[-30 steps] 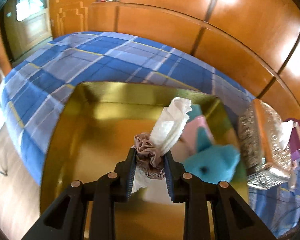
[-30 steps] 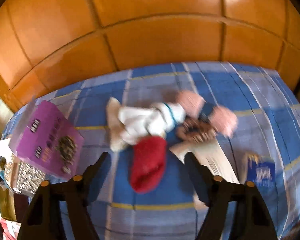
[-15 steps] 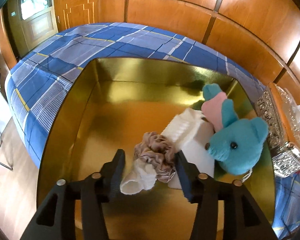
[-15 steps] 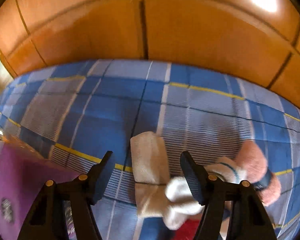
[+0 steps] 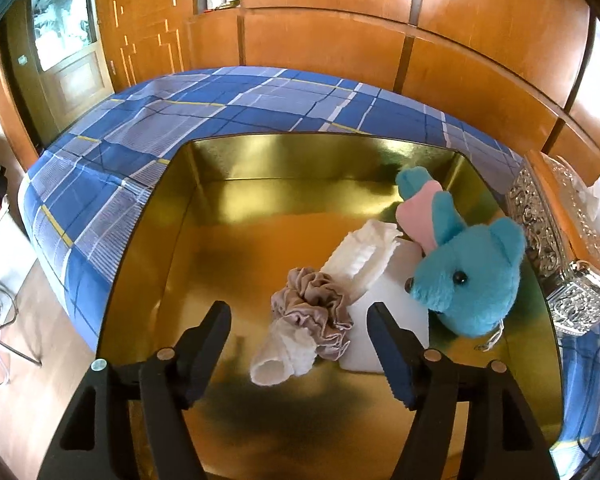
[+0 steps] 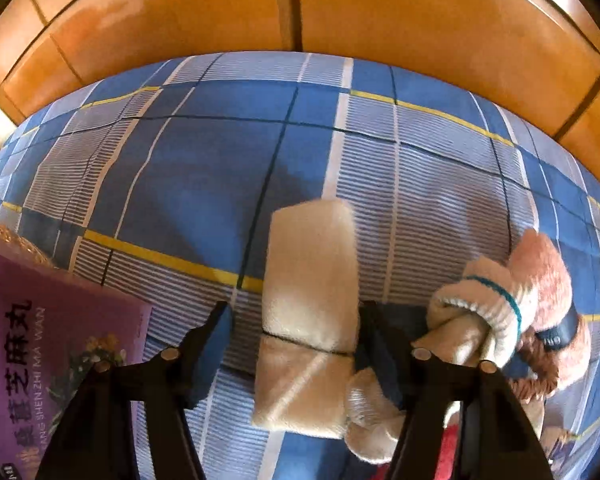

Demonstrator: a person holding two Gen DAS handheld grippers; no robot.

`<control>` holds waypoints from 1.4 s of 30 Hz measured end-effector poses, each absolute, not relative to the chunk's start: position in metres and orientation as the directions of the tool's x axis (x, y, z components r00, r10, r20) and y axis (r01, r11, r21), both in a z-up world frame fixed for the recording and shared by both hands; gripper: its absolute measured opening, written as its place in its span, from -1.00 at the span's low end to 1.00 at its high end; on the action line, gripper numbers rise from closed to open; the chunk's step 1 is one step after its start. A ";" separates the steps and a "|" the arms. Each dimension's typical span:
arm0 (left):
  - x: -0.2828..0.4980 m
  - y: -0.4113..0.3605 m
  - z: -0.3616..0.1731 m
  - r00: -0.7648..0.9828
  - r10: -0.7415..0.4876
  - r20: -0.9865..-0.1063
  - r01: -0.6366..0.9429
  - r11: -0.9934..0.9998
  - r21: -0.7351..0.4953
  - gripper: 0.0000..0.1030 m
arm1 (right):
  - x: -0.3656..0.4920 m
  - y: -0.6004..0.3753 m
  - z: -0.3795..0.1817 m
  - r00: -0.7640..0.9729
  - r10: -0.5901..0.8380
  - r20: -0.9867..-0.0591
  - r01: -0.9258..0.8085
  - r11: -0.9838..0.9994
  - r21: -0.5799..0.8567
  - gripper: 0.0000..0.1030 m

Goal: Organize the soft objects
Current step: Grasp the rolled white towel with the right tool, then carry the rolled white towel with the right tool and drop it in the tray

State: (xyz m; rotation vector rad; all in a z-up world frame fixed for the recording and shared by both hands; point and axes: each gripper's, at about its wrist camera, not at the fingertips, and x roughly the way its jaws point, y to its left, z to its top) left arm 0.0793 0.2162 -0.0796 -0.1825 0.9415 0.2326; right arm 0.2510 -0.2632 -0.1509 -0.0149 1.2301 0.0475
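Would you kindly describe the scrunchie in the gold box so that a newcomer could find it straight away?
Start at the gold box on the blue plaid bed. On its floor, left of the blue plush animal, lies a white sock. The scrunchie is the ruffled beige-brown fabric ring gathered around that sock's middle, the only crinkled, taupe thing there.

Purple box (image 6: 56, 344), silver tissue box (image 5: 560, 240), wooden panelled wall (image 5: 340, 40)

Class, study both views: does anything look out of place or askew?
Yes. In the gold box, the blue plush toy lies tipped against the right wall, and the white sock, bunched in a scrunchie, lies aslant. On the bedspread, a folded cream cloth and rolled socks lie loose, not yet boxed.
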 end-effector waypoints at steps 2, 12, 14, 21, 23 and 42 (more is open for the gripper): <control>0.077 0.218 -0.077 0.574 0.111 -0.811 -0.269 0.961 -0.060 0.38 | 0.246 -0.267 -0.147 0.337 0.042 -0.941 -0.030 0.999 0.033 -0.19; 0.063 0.217 -0.059 0.628 0.120 -0.769 -0.248 0.967 -0.051 0.57 | 0.235 -0.262 -0.080 0.460 0.018 -0.888 -0.020 1.000 0.010 -0.20; 0.061 0.216 -0.055 0.643 0.120 -0.757 -0.239 0.970 -0.050 0.61 | 0.241 -0.256 -0.062 0.484 0.016 -0.875 -0.023 1.000 0.005 -0.20; 0.052 0.219 -0.049 0.666 0.099 -0.739 -0.224 0.972 -0.072 0.67 | 0.251 -0.221 0.006 0.577 0.030 -0.816 -0.101 0.994 -0.035 -0.20; 0.050 0.219 -0.047 0.672 0.095 -0.735 -0.220 0.973 -0.075 0.67 | 0.248 -0.205 0.023 0.598 0.056 -0.800 -0.139 0.990 -0.035 -0.20; 0.031 0.248 -0.027 0.685 0.212 -0.697 -0.339 0.940 -0.047 0.74 | 0.169 0.057 0.012 0.351 0.530 -0.772 -0.642 0.736 0.214 -0.20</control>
